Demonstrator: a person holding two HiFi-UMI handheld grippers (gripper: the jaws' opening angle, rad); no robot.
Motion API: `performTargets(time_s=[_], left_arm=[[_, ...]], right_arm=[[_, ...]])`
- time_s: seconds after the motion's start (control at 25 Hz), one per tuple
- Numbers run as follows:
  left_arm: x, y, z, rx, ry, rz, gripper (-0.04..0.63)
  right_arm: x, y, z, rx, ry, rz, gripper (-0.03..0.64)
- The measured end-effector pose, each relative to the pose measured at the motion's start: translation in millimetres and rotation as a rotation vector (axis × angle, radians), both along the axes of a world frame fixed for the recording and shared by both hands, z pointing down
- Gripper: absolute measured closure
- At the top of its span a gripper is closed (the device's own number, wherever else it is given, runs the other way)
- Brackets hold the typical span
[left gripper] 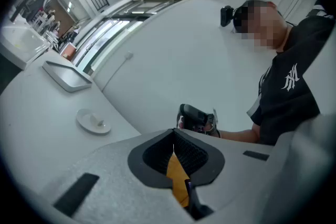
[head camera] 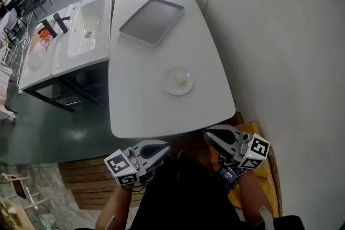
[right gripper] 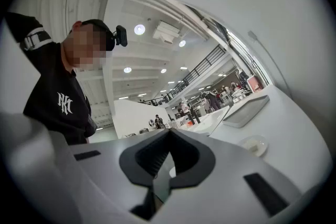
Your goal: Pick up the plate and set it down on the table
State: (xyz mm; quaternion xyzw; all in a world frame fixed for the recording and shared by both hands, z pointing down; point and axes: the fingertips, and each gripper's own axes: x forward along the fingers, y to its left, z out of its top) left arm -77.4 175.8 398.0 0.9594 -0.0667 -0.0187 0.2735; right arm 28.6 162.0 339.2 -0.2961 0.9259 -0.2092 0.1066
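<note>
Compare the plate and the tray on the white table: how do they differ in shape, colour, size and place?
The plate is round and white; the tray is rectangular with rounded corners and grey. The tray is clearly larger than the plate. The plate lies nearer the front edge of the table, the tray farther back. Both lie flat on the table, apart from each other.

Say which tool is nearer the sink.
Left. The left tool hangs off the table's near edge, toward the sink's side; the right tool is farther right, beside the wall.
</note>
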Motion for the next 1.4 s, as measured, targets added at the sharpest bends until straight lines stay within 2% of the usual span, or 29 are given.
performTargets(time_s=[0.28, 0.48, 0.72, 0.84, 1.08, 1.2, 1.24, 1.32, 1.4], left_arm=[[-11, -11, -3, 0.018, 0.017, 0.01, 0.589], [-13, -10, -3, 0.049, -0.005, 0.032, 0.589], [-3, -29, 4, 0.024, -0.032, 0.027, 0.589], [5, -43, 10, -0.002, -0.055, 0.013, 0.589], [9, -91, 25, -0.129, -0.102, -0.099, 0.588], [10, -122, 40, -0.204, -0.14, -0.173, 0.582], [13, -133, 46, -0.231, -0.158, -0.193, 0.567], [19, -154, 59, -0.291, -0.194, -0.223, 0.46], [25, -174, 72, -0.343, -0.232, -0.26, 0.443]], right_arm=[[-12, 0, 8, -0.012, 0.034, 0.021, 0.614], [-19, 0, 8, -0.014, 0.061, 0.03, 0.614], [-10, -6, 11, -0.033, 0.14, 0.055, 0.612], [2, -13, 17, -0.058, 0.122, 0.075, 0.611], [25, -56, 22, -0.077, 0.079, 0.086, 0.605], [37, -88, 29, -0.094, 0.086, 0.06, 0.506], [42, -99, 32, -0.104, 0.092, 0.052, 0.506], [51, -122, 42, -0.133, 0.107, 0.039, 0.506], [60, -145, 57, -0.169, 0.127, 0.024, 0.505]])
